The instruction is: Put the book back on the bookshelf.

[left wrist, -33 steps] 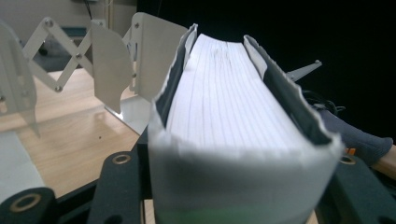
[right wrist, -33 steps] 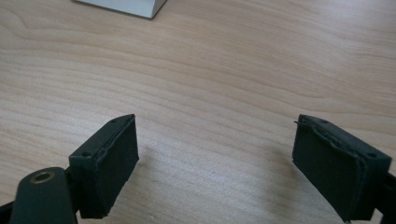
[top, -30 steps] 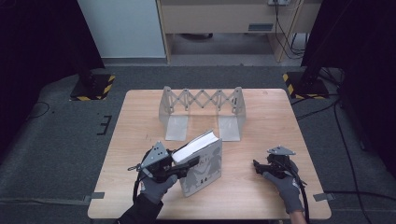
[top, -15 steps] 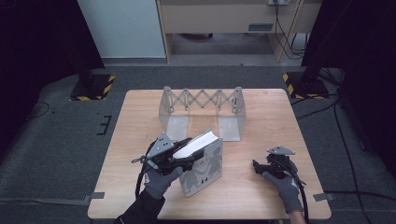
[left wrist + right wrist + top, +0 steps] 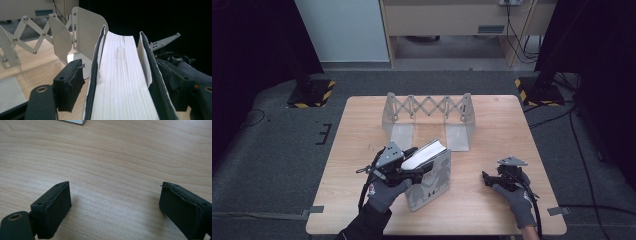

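A thick book (image 5: 432, 172) with a grey cover stands on its lower edge on the wooden table (image 5: 362, 125), pages (image 5: 122, 82) facing up. My left gripper (image 5: 412, 167) straddles its top from the left. Its jaws have just been opening with the book (image 5: 122, 100) between them. The left pad (image 5: 68, 86) stands a little off the cover and the right pad (image 5: 175, 85) lies close beside the other cover. The left gripper (image 5: 122, 82) no longer squeezes the book. My right gripper (image 5: 486, 178) rests low at the table's right front, open over bare wood (image 5: 115, 207), with nothing between its jaws.
An expandable metal book rack (image 5: 427, 115) with scissor links and upright end plates (image 5: 62, 40) stands at the table's middle back, just beyond the book. The right gripper's grey plate (image 5: 165, 41) and gloved hand show past the book. Dark floor surrounds the table.
The left gripper's jaws have spread apart off the book's covers, and the hand has shifted slightly toward the rack. The book keeps standing. The right gripper has not moved.
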The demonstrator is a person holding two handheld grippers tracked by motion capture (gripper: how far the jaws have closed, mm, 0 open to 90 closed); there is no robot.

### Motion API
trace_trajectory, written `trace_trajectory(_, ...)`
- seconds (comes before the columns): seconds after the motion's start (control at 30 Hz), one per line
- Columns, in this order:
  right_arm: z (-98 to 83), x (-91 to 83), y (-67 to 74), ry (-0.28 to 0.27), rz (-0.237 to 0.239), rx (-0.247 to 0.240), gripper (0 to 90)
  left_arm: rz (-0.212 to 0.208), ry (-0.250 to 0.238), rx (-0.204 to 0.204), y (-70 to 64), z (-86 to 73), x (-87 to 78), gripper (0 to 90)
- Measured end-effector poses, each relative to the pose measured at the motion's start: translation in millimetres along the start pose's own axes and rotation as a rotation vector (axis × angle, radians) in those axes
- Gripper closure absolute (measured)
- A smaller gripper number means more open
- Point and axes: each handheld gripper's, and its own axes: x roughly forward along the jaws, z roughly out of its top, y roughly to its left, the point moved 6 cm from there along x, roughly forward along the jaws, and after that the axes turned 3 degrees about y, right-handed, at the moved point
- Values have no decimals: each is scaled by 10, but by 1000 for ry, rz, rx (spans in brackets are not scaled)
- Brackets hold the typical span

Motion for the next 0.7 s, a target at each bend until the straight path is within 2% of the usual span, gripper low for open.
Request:
trace_trajectory(0.17, 1, 2, 2, 0, -1, 1, 105, 7, 7, 6, -19, 0, 2, 280)
trace_trajectory(0.27, 2, 3, 0, -1, -2, -1, 102, 16, 4, 1, 36, 19, 15, 279)
trace_trajectory(0.37, 3, 5, 2, 0, 0, -2, 99, -7, -22, -27, 86, 81, 8, 308)
trace_trajectory(0.4, 3, 5, 2, 0, -1, -2, 99, -10, -26, -24, 85, 113, 16, 308)
trace_trajectory(0.5, 3, 5, 2, 0, -1, -2, 99, 0, 33, 6, 66, 103, 80, 298)
trace_trajectory(0.7, 2, 5, 3, 1, 0, -2, 98, 21, 38, 21, 19, 85, 109, 283)
